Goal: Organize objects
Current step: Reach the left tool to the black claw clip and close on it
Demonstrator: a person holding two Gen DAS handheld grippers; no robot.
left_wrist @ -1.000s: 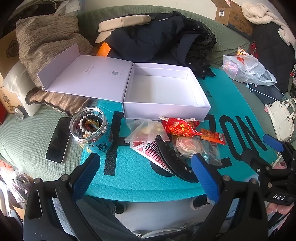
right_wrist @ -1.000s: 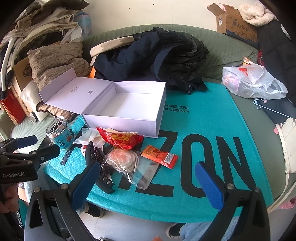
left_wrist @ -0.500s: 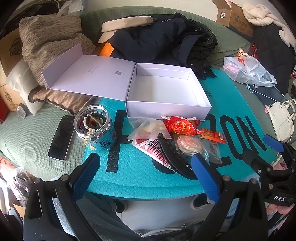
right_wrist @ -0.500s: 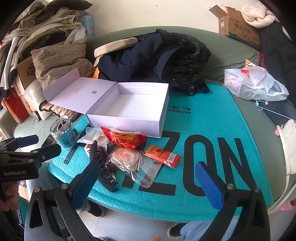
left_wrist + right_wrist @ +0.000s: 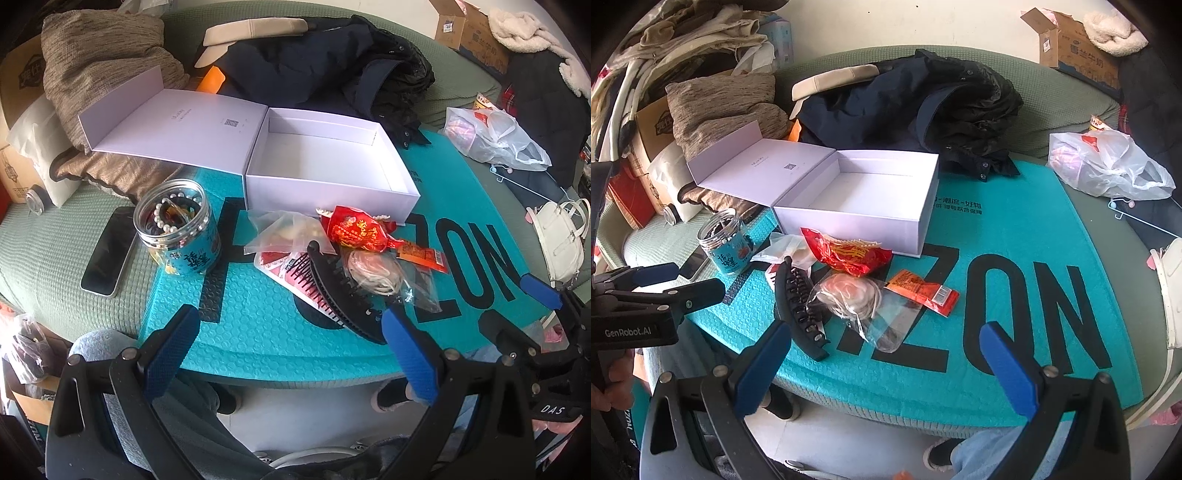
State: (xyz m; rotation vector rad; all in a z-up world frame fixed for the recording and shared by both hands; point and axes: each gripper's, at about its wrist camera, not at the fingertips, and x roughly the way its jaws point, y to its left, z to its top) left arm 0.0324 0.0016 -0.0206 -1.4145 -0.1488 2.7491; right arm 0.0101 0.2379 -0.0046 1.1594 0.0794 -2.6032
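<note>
An open white box stands empty on the teal mat, its lid folded back to the left. In front of it lie a red snack packet, an orange sachet, a black hair claw, a clear bag with a coiled cord and another clear bag. A blue jar of beads stands left. My left gripper and right gripper both hover open at the mat's near edge, holding nothing.
A phone lies left of the jar on the green cover. A dark jacket and a brown cushion lie behind the box. A white plastic bag and a white handbag sit to the right.
Both grippers have edged forward toward the mat, so the box and the pile look nearer. Nothing on the mat has moved.
</note>
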